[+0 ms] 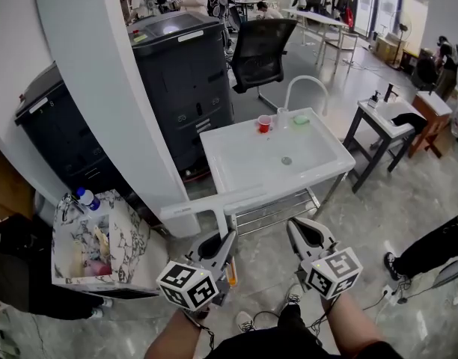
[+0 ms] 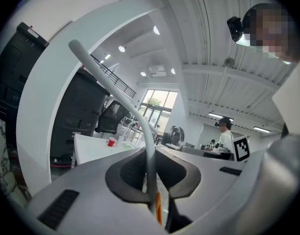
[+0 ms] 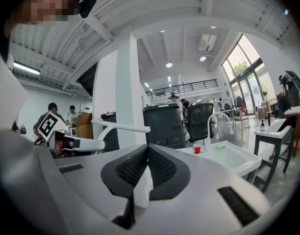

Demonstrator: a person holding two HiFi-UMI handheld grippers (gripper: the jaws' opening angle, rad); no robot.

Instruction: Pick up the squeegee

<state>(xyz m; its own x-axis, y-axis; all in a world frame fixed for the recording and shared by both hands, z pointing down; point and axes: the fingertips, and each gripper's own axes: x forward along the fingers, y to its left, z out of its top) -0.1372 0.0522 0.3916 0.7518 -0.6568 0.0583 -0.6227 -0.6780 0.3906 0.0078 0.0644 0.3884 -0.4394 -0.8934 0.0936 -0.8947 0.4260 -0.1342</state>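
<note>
The squeegee (image 1: 214, 203) is white and T-shaped, with its blade lying level in front of the sink table. Its thin handle (image 2: 140, 126) runs down into my left gripper (image 1: 221, 239), which is shut on it and points level. In the right gripper view the squeegee (image 3: 120, 127) shows as a white bar above the left gripper (image 3: 66, 143). My right gripper (image 1: 300, 230) is level beside it on the right, jaws shut. The head view shows nothing in it. In its own view the right gripper (image 3: 147, 153) has a small white sliver low between the pads that I cannot identify.
Straight ahead stands a white sink table (image 1: 236, 170) with a faucet (image 1: 304, 81), a red cup (image 1: 264, 123) and a green sponge (image 1: 301, 119). A white pillar (image 1: 109, 88) and black machines (image 1: 184, 73) rise to the left. At the lower left is a marble-patterned box (image 1: 128, 238).
</note>
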